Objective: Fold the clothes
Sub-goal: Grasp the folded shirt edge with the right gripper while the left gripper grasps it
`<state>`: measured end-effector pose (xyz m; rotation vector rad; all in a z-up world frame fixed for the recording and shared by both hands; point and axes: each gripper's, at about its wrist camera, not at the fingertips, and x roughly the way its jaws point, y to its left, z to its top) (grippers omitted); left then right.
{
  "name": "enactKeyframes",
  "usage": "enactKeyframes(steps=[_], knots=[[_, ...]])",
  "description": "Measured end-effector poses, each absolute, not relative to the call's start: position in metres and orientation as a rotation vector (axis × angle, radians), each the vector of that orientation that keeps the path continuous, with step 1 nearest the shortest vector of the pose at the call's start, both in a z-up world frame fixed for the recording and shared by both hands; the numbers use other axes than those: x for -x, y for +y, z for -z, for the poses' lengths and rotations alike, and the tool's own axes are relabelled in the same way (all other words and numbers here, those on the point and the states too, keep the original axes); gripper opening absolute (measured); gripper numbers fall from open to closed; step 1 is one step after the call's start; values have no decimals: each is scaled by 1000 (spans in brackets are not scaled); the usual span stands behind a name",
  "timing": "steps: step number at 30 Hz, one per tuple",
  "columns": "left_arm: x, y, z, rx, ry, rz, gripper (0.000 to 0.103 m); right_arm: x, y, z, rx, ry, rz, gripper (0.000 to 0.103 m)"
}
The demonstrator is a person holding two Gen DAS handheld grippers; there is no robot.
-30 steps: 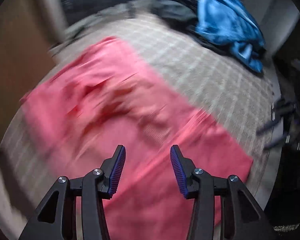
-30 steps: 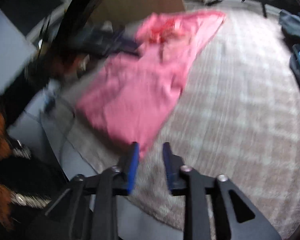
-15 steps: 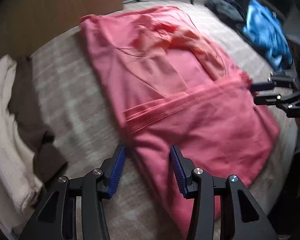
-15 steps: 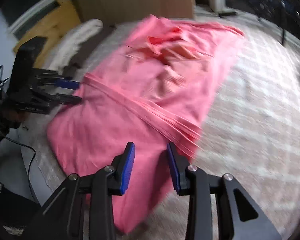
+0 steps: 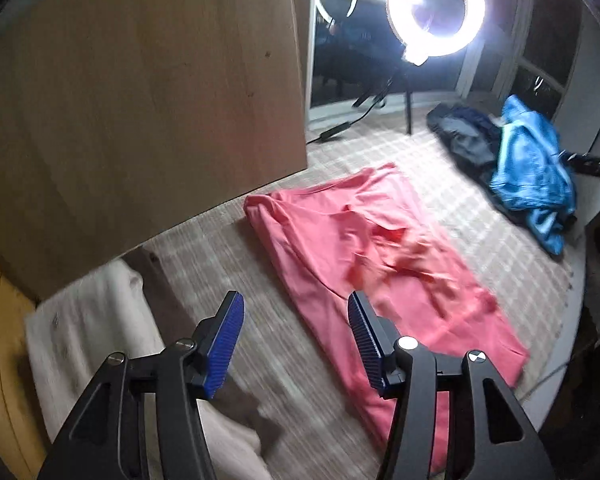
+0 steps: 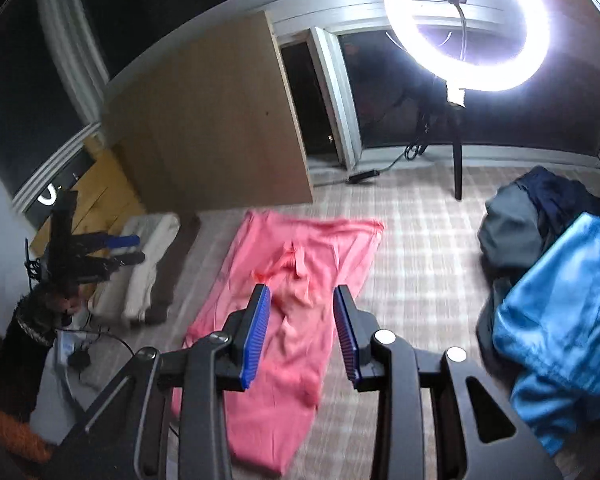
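Both grippers are hovering empty, left gripper (image 5: pixel 296 316) jaws just widening, right gripper (image 6: pixel 302 308) spread, above the pink garment (image 6: pixel 296 276); no writing is reading clearly.

pink garment (image 5: pixel 372 272) on beige plaid rug (image 5: pixel 480 216), shiny blue jacket (image 5: pixel 528 168) beside

My left wrist camera looks steeply down along its fingers from well above the rug (image 5: pixel 452 184), facing the wood panel (image 5: pixel 140 100) and the ring light (image 5: pixel 436 8). My right wrist camera sits high too, tilted less, taking in more of the windows (image 6: pixel 500 120). Both views share the pink cloth (image 5: pixel 380 272) (image 6: pixel 292 280), the blue heap (image 5: pixel 532 176) (image 6: pixel 560 320), the folded stack (image 5: pixel 100 340) (image 6: pixel 148 272), the panel and the light. The right view also catches the left gripper (image 6: pixel 136 248) at its left edge.
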<state>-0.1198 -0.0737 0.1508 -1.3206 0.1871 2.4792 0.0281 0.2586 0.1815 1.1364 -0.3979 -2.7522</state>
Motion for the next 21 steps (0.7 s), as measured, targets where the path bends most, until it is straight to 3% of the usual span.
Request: enactKeyframes(steps=[5,8,11,17,21], knots=[[187,-71,-110,1430,80,-2395,52,54,265,-133,-1308,-237,2817,36],[222,-62,-89,1469,112,-2368,53,108,297,-82,-1465,-445,2746,36],[259,-57,-62,1527,150,-2325,53,148,316,-40,-1563,-540,2708,36],[305,-56,-20,1612,164,-2296,53,197,317,8,-1640,-495,2646,36],[312,-45,-16,1570,231,-2293,59,210,311,13,-1578,-410,2651,41]])
